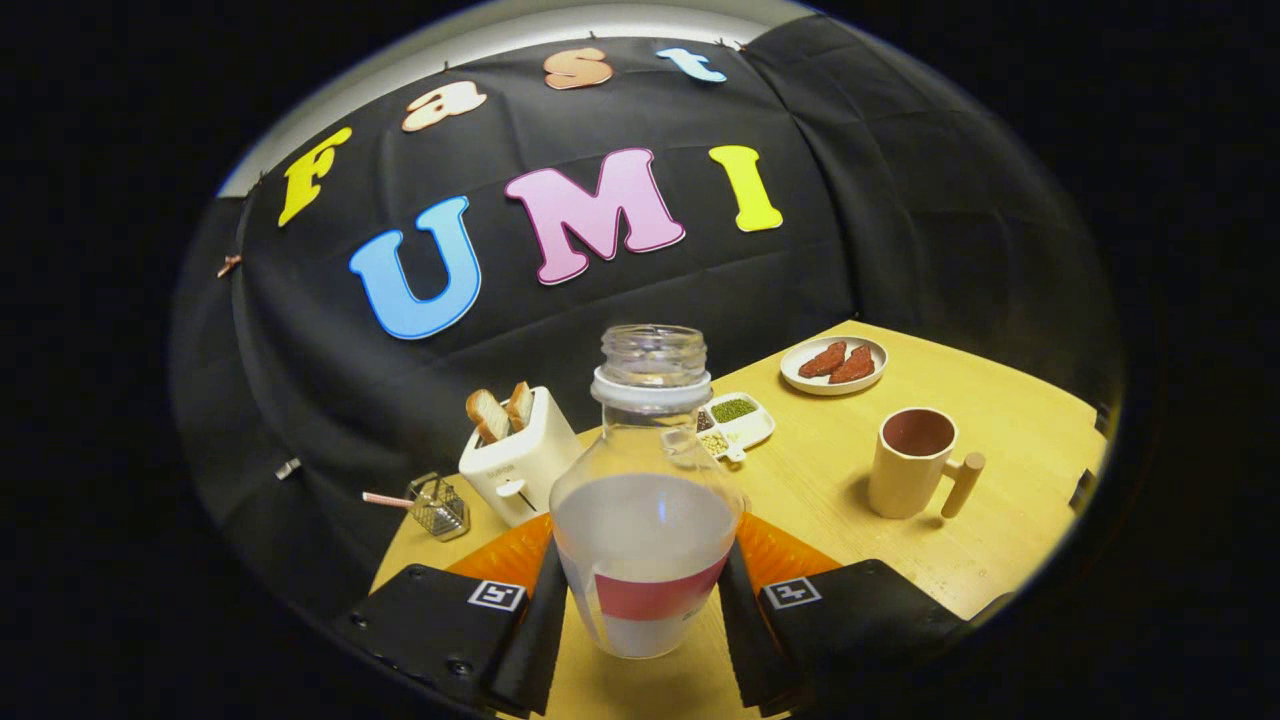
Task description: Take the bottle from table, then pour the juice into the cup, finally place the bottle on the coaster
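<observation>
Fingers [645, 610] clamp the uncapped bottle [645, 520] from both sides, cup [912, 462] beyond

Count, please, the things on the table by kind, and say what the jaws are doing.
Bottle: 1, held between the jaws, both pressing its sides
Cup: 1
Toaster: 1
Plate: 1
Divided dish: 1
Wire basket: 1
Total: 6

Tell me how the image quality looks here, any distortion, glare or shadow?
Gripper view: strong fisheye bending, the table edge curves; the bottle between the tool fingers is sharp, soft highlight on its glass; the cup casts a short shadow.
</observation>
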